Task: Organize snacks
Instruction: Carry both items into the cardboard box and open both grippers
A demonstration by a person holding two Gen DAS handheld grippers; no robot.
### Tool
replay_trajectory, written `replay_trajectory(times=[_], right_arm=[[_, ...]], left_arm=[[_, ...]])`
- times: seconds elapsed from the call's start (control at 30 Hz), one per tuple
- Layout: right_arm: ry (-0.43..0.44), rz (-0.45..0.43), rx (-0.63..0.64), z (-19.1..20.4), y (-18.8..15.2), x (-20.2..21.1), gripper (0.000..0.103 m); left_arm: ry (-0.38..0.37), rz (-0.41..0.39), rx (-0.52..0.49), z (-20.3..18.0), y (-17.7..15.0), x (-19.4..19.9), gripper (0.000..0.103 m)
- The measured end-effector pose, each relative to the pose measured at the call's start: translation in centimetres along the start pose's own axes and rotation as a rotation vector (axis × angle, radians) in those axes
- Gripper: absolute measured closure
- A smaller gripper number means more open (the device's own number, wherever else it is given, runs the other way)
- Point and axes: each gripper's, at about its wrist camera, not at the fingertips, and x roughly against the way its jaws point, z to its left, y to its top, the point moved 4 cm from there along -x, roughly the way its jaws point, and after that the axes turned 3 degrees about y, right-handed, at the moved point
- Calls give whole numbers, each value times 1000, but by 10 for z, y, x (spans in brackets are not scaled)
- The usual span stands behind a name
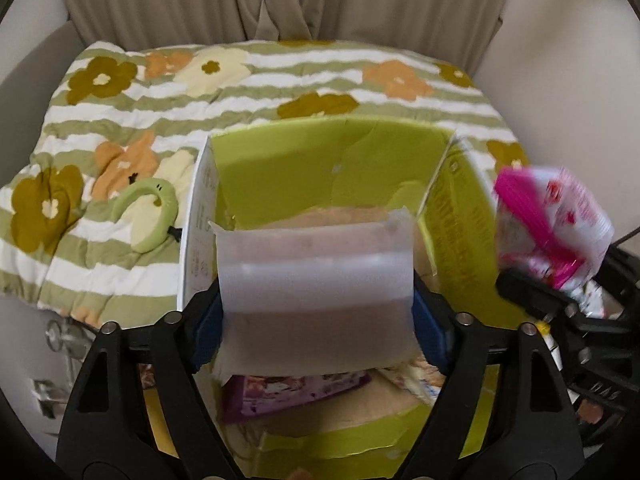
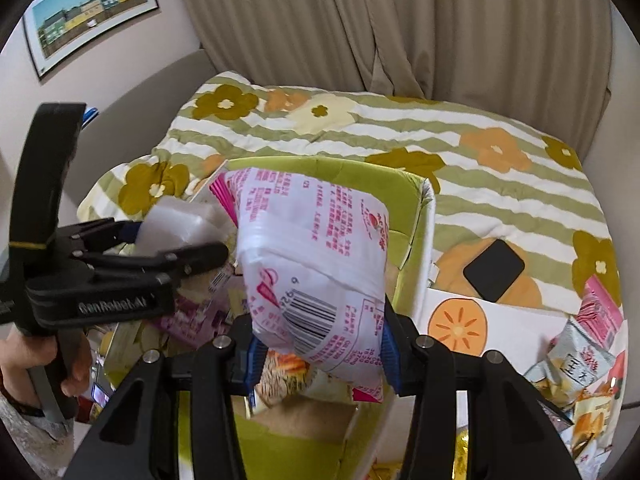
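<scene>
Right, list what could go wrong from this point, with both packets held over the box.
1. The left gripper and right gripper both hold packets over the same green box; lowering together, they could collide.
2. The pink-printed packet is pinched only near its lower end and bulges above the fingers, so it may slip or tip.
3. The box already holds a purple packet and others; a careless drop could crush them.

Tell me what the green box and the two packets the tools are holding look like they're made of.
Green box: matte cardboard, creased, torn edges. Frosted packet in the left tool: likely translucent plastic film. Pink-printed packet in the right tool: glossy, crinkled plastic wrapper.
</scene>
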Motion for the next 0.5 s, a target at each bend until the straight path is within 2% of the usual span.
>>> replay_trajectory(times=[0.03, 0.1, 0.5], right_arm=[[-5, 2, -3, 1, 1, -2, 60], [-12, 4, -6, 1, 2, -6, 60], [-39, 32, 3, 15, 12, -20, 60]], left_arm=[[3, -3, -1, 2, -2, -2, 11], [-2, -23, -5, 5, -8, 2, 3], [-13, -36, 3, 15, -47, 22, 2]])
